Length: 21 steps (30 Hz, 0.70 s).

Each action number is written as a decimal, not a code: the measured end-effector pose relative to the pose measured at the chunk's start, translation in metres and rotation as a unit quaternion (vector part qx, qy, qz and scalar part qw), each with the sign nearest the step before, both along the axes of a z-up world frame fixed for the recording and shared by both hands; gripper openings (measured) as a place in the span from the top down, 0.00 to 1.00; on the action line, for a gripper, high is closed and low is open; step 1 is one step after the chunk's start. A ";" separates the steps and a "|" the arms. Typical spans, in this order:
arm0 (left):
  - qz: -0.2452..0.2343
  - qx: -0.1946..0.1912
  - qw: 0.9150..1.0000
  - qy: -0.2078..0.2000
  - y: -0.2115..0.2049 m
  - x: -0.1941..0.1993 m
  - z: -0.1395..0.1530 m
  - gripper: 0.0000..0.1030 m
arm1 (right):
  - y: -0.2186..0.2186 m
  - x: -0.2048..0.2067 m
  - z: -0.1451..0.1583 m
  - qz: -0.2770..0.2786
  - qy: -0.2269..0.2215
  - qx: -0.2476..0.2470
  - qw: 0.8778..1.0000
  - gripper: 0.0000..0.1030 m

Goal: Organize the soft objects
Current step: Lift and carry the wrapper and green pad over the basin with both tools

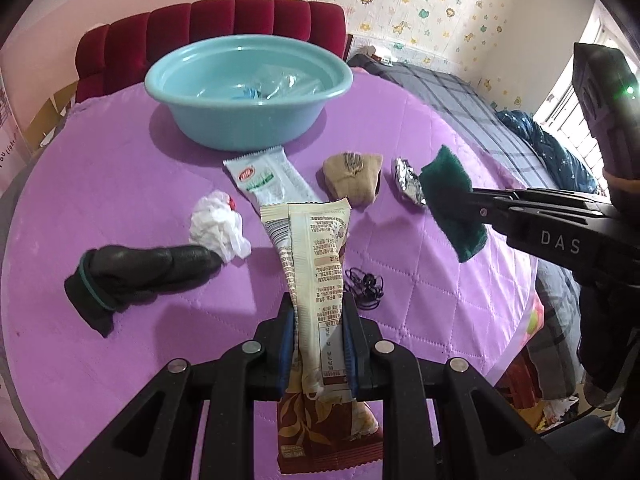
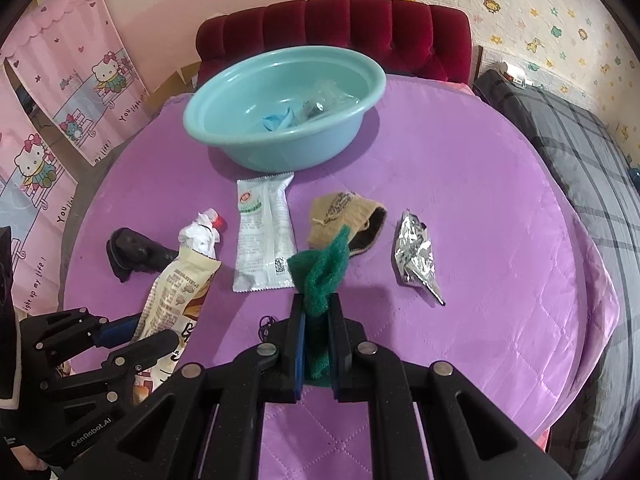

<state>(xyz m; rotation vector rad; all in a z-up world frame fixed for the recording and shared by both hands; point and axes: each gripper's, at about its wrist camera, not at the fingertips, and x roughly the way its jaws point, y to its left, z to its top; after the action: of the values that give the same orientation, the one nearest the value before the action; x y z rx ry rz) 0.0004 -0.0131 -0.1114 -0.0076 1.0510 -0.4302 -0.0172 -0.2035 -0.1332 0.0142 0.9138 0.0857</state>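
Observation:
My left gripper is shut on a cream and brown snack wrapper and holds it above the purple quilted table. My right gripper is shut on a green scouring pad, also lifted; the pad shows in the left wrist view too. A light blue basin stands at the far side with a blue glove and clear plastic inside. On the table lie a white-green packet, a tan sock, crumpled foil, a black sock and a white plastic wad.
A tangle of black hair ties lies just beyond my left fingers. A red velvet chair stands behind the basin. A bed with a grey plaid cover borders the table on the right.

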 end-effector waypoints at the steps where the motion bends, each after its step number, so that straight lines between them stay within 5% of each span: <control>1: 0.001 -0.001 1.000 -0.003 0.001 0.001 0.003 0.78 | 0.000 0.000 0.002 0.001 -0.001 0.001 1.000 0.92; 21: 0.011 0.003 0.999 -0.044 0.009 0.041 0.049 0.78 | 0.009 0.031 0.056 0.034 -0.030 0.001 0.999 0.92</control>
<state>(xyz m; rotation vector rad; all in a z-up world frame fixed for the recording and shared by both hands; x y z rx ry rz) 0.0413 -0.0042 -0.0627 0.0044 0.9644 -0.4043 0.0143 -0.1949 -0.0777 -0.0177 0.8534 0.1484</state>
